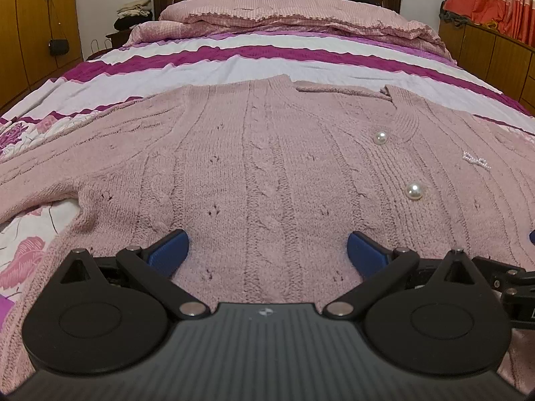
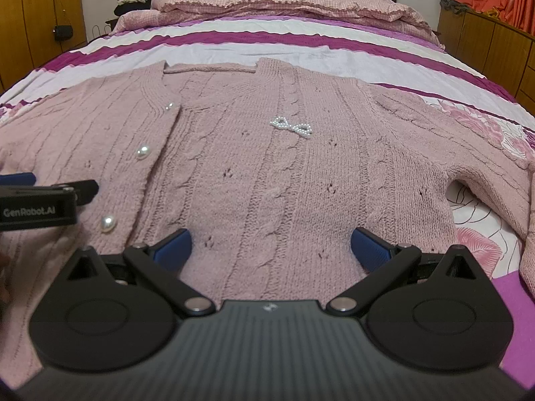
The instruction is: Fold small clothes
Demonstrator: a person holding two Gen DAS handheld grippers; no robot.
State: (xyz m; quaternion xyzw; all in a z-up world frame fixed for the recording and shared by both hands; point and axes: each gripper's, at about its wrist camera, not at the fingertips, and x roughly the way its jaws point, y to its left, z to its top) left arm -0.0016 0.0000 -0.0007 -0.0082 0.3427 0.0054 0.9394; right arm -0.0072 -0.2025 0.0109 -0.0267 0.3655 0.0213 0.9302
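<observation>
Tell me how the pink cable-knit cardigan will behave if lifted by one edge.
The pink cable-knit cardigan lies limp on the striped bedsheet, so it would likely drape and sag. The thick knit suggests some weight. Its pearl buttons might snag.

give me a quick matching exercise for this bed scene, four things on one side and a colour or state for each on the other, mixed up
Things:
1. cardigan
2. beaded bow
3. left gripper
4. small handbag

Descriptions:
A. black, hanging on the wardrobe door
B. jaws wide open, nothing between them
C. pink cable knit, spread flat on the bed
D. white, lying on the knit to the right of the pearl buttons in the right wrist view

Pairs: 1-C, 2-D, 3-B, 4-A
</observation>
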